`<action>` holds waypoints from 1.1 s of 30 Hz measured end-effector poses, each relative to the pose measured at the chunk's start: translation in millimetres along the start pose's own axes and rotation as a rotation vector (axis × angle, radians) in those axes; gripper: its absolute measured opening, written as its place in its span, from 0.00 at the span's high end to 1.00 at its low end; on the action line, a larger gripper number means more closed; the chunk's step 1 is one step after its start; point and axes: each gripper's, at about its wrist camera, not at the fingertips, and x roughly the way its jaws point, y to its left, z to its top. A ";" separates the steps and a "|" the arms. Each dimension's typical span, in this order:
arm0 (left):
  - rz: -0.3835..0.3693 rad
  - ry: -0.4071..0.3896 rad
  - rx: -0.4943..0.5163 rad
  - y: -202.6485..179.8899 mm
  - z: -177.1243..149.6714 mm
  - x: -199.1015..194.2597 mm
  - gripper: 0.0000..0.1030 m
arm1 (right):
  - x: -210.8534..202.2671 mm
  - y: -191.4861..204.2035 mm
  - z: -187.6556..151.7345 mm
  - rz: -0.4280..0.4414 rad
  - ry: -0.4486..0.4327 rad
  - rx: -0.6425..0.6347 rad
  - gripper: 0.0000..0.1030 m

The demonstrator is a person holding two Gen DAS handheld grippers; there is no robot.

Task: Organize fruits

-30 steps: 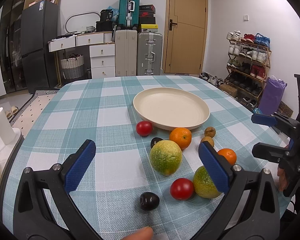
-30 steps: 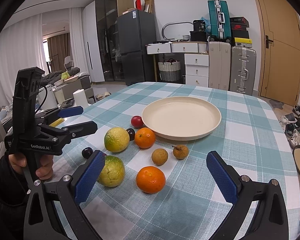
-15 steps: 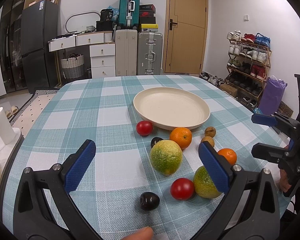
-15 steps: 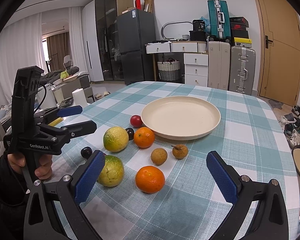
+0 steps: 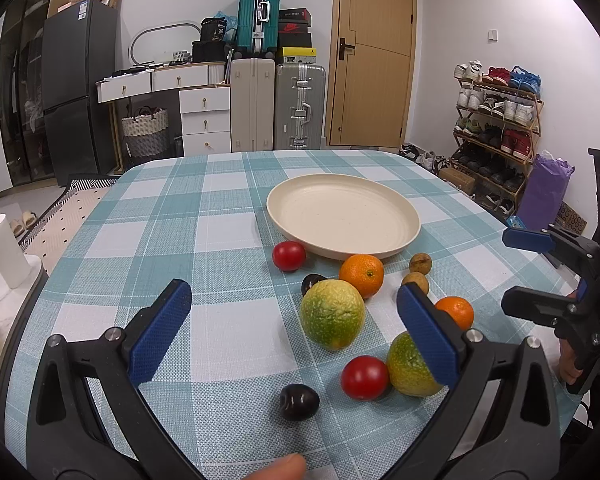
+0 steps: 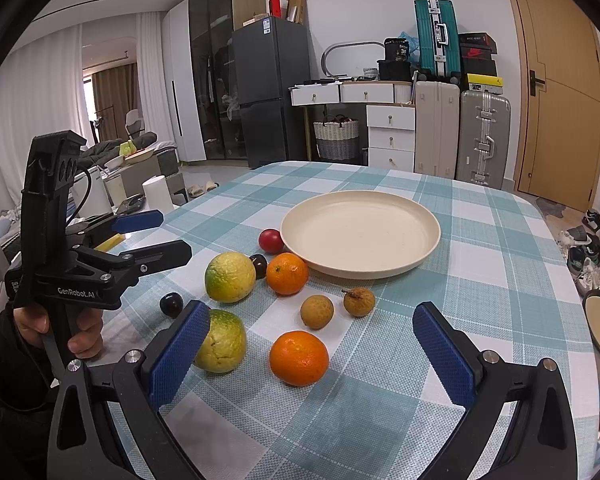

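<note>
Left gripper (image 5: 290, 316) fingers wide apart, holding nothing, right gripper (image 6: 312, 344) likewise (above table (image 6: 500, 280)), fruits loose at plate's (image 6: 360, 232) 7 o'clock, nearest orange (image 6: 299, 357) between right fingers

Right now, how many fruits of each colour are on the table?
Orange: 2
Yellow-green: 2
Red: 2
Dark purple: 2
Brown: 2
Total: 10
</note>
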 end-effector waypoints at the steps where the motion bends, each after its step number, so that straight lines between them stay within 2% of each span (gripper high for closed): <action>1: 0.000 0.000 0.000 0.0 0.0 -0.1 0.00 | 0.0 -0.2 -0.2 -0.001 0.001 0.000 0.00; 33: 0.000 0.002 -0.001 0.0 0.0 0.0 0.01 | 1.0 -4.9 -1.1 -0.016 0.014 0.005 0.00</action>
